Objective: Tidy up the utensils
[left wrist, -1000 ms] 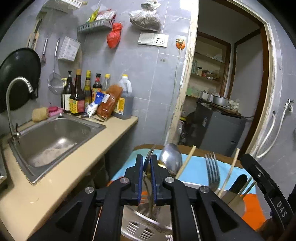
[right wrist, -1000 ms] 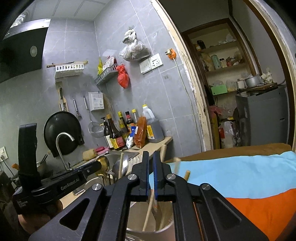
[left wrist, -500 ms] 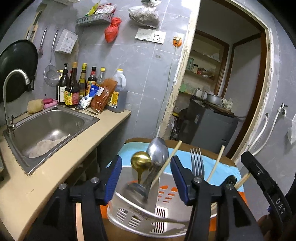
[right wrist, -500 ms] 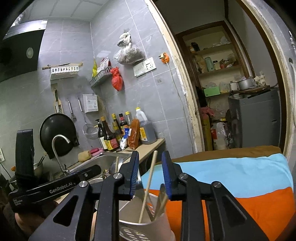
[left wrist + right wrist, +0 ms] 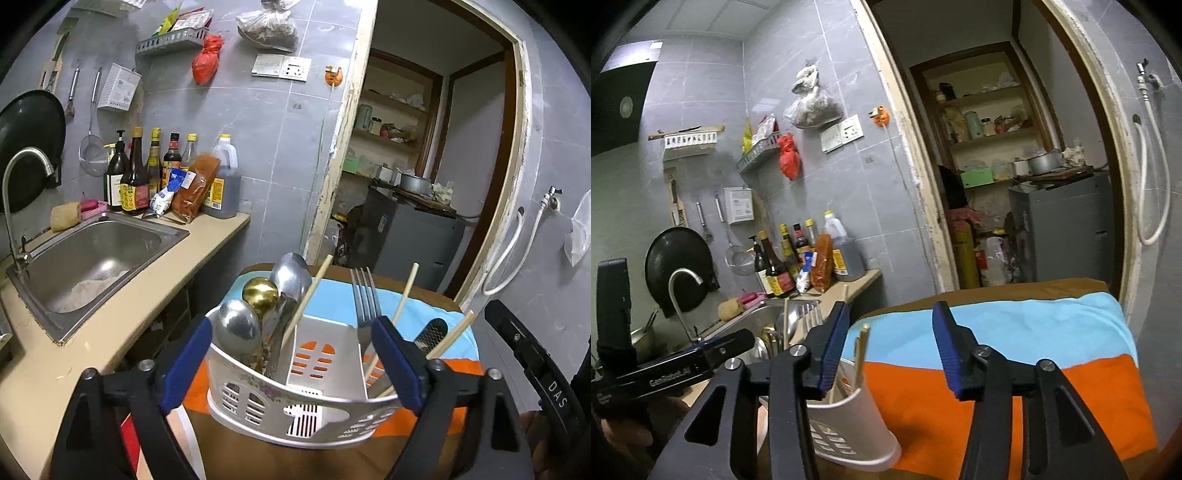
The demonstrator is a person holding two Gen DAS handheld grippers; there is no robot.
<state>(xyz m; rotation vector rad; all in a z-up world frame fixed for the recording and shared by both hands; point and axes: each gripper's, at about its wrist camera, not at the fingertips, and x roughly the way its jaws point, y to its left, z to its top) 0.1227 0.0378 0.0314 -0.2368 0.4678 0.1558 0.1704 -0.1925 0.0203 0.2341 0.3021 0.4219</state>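
A white slotted utensil caddy (image 5: pixel 295 406) stands on the striped cloth (image 5: pixel 332 295). Its left compartment holds a silver spoon (image 5: pixel 236 326), a gold spoon (image 5: pixel 260 291) and a larger silver spoon (image 5: pixel 291 273). A fork (image 5: pixel 365 295) and chopsticks (image 5: pixel 404 291) stand on the right. My left gripper (image 5: pixel 291 332) straddles the caddy, jaws opening wide, pads touching nothing. In the right wrist view the caddy (image 5: pixel 857 421) sits low left. My right gripper (image 5: pixel 888 326) is opening above its right end; chopstick tips (image 5: pixel 862 345) rise just inside the left pad, free of it.
A steel sink (image 5: pixel 99 254) with a tap is set in the beige counter (image 5: pixel 110 332) to the left. Sauce bottles (image 5: pixel 147 173) line the tiled wall. A doorway (image 5: pixel 424 166) opens behind the table. The cloth (image 5: pixel 1015 369) spreads to the right of the caddy.
Both grippers went from shut to open and drew back from the caddy. The left let go of a spoon, the right of a chopstick; both now stand in the caddy.
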